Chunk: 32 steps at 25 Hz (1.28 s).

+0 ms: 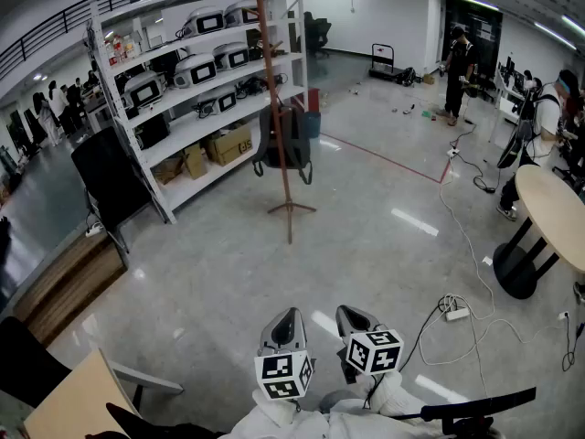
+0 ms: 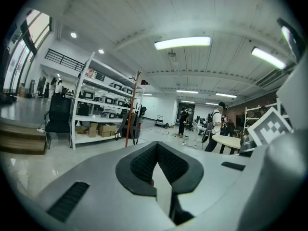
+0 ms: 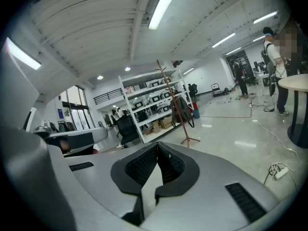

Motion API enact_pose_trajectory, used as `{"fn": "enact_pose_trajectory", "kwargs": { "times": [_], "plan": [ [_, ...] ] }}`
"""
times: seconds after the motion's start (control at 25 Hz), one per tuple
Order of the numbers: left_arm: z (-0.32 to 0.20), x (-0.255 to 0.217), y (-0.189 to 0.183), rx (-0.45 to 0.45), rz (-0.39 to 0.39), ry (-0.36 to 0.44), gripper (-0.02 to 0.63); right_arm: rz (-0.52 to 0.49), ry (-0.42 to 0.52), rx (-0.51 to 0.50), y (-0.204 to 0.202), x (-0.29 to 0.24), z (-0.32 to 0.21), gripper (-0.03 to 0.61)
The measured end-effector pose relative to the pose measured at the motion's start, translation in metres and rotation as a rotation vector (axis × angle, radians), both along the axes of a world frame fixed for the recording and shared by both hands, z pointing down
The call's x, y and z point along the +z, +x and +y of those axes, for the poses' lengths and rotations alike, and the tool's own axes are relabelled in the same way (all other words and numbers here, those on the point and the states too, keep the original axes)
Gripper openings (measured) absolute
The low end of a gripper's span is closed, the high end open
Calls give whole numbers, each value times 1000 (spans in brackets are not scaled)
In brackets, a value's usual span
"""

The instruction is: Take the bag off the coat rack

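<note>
A dark backpack [image 1: 282, 139] hangs about halfway up a tall brown coat rack [image 1: 273, 99] that stands on the grey floor in the middle of the room, a few steps ahead of me. It also shows far off in the left gripper view, backpack [image 2: 131, 124] on coat rack [image 2: 133, 105], and in the right gripper view, backpack [image 3: 182, 110] on coat rack [image 3: 169, 93]. My left gripper [image 1: 286, 315] and right gripper [image 1: 350, 312] are held side by side low in the head view, both shut and empty, far from the rack.
White shelving [image 1: 187, 94] with appliances and cardboard boxes stands just left of the rack, with a black chair [image 1: 108, 179] beside it. A round table [image 1: 558, 210] is at the right, with cables and a power strip [image 1: 456, 314] on the floor. People stand at the back right.
</note>
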<state>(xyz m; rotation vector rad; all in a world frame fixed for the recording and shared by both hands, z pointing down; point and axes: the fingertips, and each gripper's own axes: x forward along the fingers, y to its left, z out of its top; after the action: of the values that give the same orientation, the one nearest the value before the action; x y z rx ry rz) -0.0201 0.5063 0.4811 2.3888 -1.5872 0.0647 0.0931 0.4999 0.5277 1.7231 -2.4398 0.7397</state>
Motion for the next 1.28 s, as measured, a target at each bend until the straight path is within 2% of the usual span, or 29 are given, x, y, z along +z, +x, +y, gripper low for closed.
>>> {"fn": "enact_pose_trajectory", "kwargs": {
  "times": [0.6,1.28],
  "plan": [
    [-48,10,-4,-16,17,-12,2,17,-5,-3,2,6,-53,12],
    [-156,6,24,-17,22,7,2,11,-6,-46,21,7,-163,12]
  ]
}}
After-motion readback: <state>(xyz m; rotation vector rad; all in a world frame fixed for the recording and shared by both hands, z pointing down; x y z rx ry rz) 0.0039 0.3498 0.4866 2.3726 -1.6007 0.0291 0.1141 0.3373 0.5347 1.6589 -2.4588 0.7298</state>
